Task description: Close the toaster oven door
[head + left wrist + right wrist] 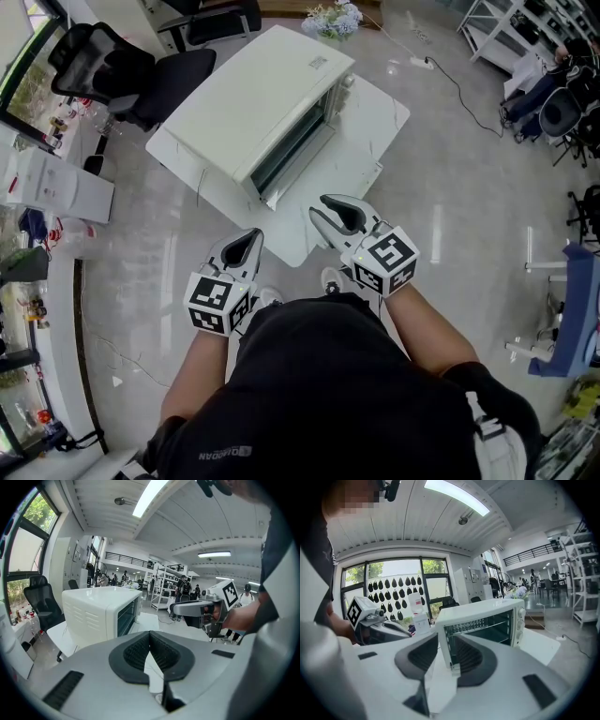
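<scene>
A boxy white toaster oven sits on a low white worktop at 12 o'clock in the head view, its front facing 4 o'clock. Its glass door stands upright, apparently shut, showing a wire rack inside.

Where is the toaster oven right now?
In the head view the toaster oven sits upper centre on the white table, beyond the left gripper and the right gripper, with a black office chair to its left.
</scene>
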The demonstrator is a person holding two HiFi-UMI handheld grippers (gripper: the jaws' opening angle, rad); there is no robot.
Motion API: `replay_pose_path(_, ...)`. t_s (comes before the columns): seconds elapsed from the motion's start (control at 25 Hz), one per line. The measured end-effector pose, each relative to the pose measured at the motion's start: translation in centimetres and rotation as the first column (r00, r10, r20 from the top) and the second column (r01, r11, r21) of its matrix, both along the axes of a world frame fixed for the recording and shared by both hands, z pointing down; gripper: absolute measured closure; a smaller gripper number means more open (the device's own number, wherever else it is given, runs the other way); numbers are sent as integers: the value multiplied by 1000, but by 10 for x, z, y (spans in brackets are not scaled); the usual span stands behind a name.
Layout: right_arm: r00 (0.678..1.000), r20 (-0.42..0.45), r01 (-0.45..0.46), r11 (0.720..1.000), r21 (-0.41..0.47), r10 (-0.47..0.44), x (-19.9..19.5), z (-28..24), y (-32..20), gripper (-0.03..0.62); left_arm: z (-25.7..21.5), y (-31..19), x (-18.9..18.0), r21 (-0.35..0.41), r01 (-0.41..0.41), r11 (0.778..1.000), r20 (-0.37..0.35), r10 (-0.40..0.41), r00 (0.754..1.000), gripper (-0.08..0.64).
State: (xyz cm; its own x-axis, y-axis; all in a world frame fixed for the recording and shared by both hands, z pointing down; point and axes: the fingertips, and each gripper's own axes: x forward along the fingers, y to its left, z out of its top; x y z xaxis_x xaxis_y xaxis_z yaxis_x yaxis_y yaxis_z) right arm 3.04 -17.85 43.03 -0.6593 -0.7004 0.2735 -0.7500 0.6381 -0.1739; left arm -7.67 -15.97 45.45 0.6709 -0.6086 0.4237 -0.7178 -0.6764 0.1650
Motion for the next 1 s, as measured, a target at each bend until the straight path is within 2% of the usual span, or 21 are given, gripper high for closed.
replay_pose_path(0.32,1000,30,1,1000,-31,0,3,4,-1,448,2,-1,4,-5,-3,1000,-7,3,1000,557)
replay_pose_path(0.56,992,118,-27,997,-72,35,18,15,-6,448,8,-4,8,-69,21,997,-84,-27,996,557)
replay_pose_path(0.64,986,153,-50,994,-101,65,30,25,-9,448,12,-6,7,-73,31,997,-73,-36,997,557)
replay_pose_path(0.84,970,161,-148,969,-200,181,72,64,-13,448,22,-4,14,-72,24,997,-18,-25,1000,557)
replay_pose_path(1.0,956,124,-223,931,-288,267,109,107,-14,448,29,-4,20,-78,23,997,5,-23,1000,557)
